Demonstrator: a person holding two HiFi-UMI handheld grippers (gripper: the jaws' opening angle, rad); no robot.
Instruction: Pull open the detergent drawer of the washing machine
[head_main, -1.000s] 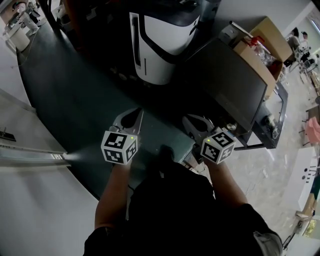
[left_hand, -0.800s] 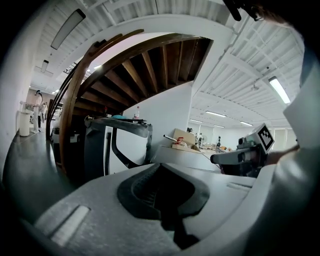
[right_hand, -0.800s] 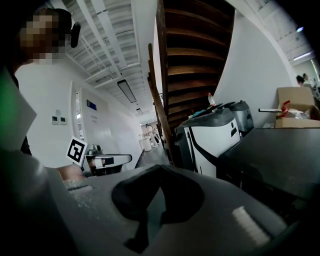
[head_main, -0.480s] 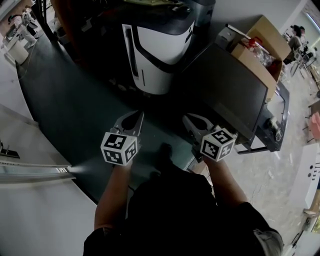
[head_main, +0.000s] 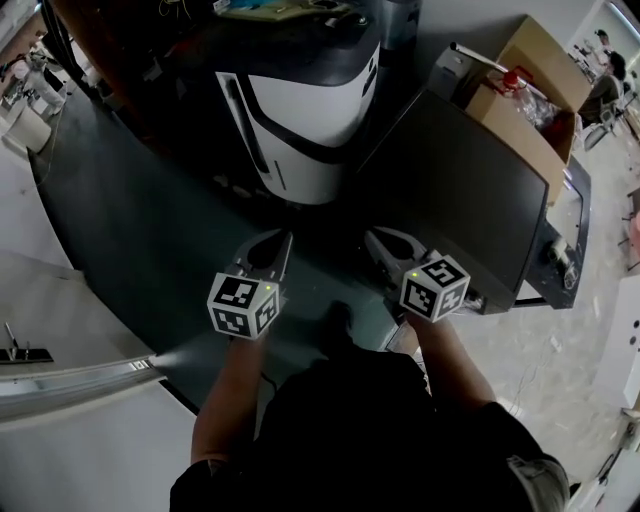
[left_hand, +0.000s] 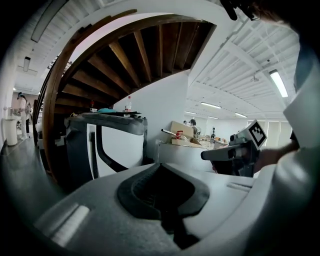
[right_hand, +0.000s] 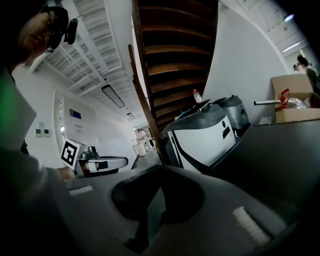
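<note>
Grippers, two: left gripper (head_main: 283, 238) and right gripper (head_main: 373, 238), one in each of the person's hands, side by side and apart above the dark floor (head_main: 130, 220); each has its jaws closed together on nothing. Marker cubes, two, one per gripper. White-and-grey machine (head_main: 300, 120), one, standing on the floor ahead of both grippers, beneath a wooden staircase (left_hand: 125, 55); whether it is the washing machine cannot be told, and no view lets a detergent drawer be made out. Dark flat panel (head_main: 470, 190), one, just right of the machine and ahead of the right gripper. Cardboard box (head_main: 520, 130), one, open, at the panel's far edge; contents: a red-topped item (head_main: 512, 79) and clear wrapping. The undersides of the stair treads show in the two gripper views only; the head view alone shows the person's forearms and the floor's curved edge. Each gripper view shows the other gripper off to its side. Red-capped bottle (left_hand: 129, 103), one, upright on the machine's top, made out in the gripper views only.
</note>
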